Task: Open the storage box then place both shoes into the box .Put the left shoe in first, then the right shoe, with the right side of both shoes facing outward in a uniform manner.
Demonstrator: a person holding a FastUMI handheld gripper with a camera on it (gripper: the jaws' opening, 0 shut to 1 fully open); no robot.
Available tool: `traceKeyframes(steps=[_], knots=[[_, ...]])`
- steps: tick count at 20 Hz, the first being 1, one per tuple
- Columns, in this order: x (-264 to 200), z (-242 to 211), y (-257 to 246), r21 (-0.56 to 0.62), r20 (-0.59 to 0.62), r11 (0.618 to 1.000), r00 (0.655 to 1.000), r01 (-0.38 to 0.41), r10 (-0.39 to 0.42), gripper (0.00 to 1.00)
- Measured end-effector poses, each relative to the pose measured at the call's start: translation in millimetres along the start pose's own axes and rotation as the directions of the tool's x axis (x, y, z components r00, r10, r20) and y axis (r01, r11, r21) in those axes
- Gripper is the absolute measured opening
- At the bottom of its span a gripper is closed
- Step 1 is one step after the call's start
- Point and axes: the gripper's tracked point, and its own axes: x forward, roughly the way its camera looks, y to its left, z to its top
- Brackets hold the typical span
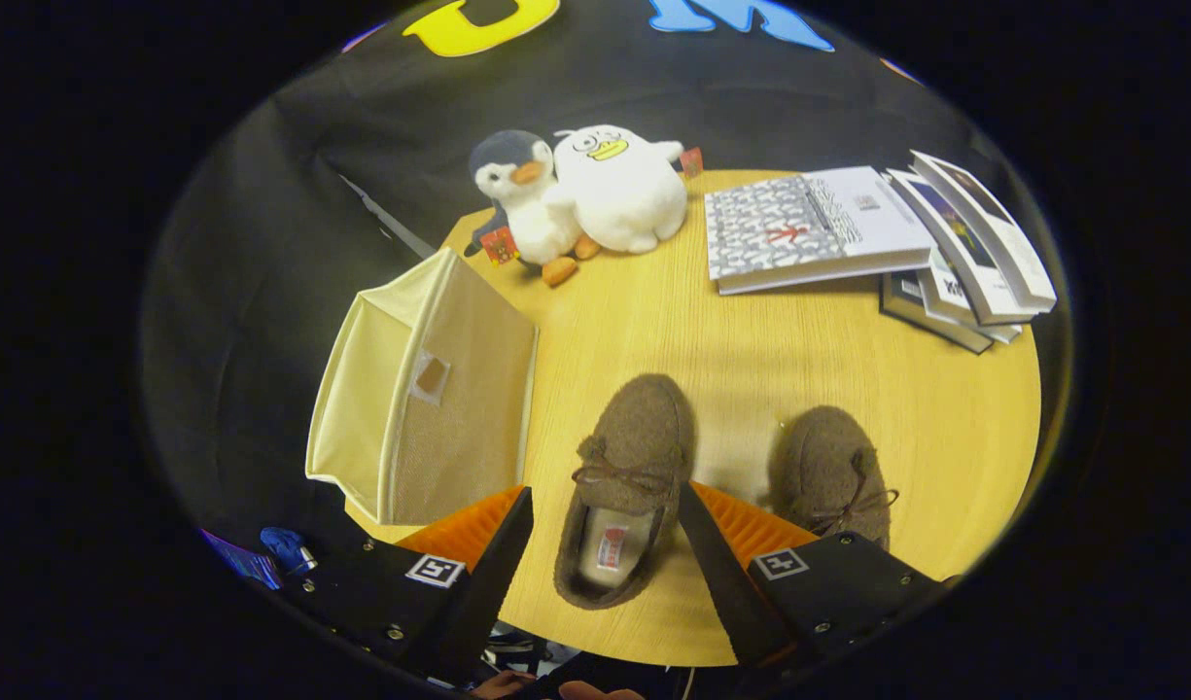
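Note:
A brown fuzzy slipper with a bow and a pale insole lies on the round wooden table, toe pointing away from me. My gripper is open, with one finger on each side of this slipper's middle. The left finger stands clear of it and the right finger is close against its edge. A second matching slipper lies to the right, just beyond the right finger and partly hidden by it. The cream fabric storage box stands at the table's left edge, left of the fingers, its front panel with a small tab facing the slippers.
Two plush toys, a penguin and a white duck, sit at the far side of the table. An open book and a stack of books lie at the far right. The table's near rim is just under the fingers.

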Motion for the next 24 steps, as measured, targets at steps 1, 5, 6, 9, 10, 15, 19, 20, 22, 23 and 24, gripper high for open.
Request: traceKeyframes(steps=[1, 5, 6, 9, 10, 15, 19, 20, 22, 23, 24], knots=[[4, -5, -4, 0.003, -0.020, 1.000, 1.000, 0.005, -0.005, 0.92], [19, -22, -14, 0.013, -0.094, 1.000, 0.995, 0.022, -0.020, 0.92], [24, -25, -14, 0.025, -0.117, 0.999, 0.993, 0.021, -0.018, 0.92], [41, -36, -22, 0.017, -0.181, 0.998, 0.982, 0.058, -0.054, 0.92], [46, -37, -24, 0.009, -0.191, 0.998, 0.979, 0.068, -0.065, 0.92], [72, -35, -38, -0.016, -0.204, 0.991, 0.970, 0.130, -0.130, 0.86], [83, -40, -41, -0.003, -0.248, 0.989, 0.958, 0.145, -0.141, 0.36], [83, -41, -42, -0.035, -0.246, 0.990, 0.959, 0.133, -0.138, 0.07], [78, -38, -40, -0.061, -0.246, 0.992, 0.961, 0.112, -0.124, 0.00], [74, -38, -39, -0.062, -0.245, 0.992, 0.962, 0.108, -0.120, 0.00], [71, -36, -39, -0.062, -0.238, 0.992, 0.964, 0.109, -0.121, 0.00]])
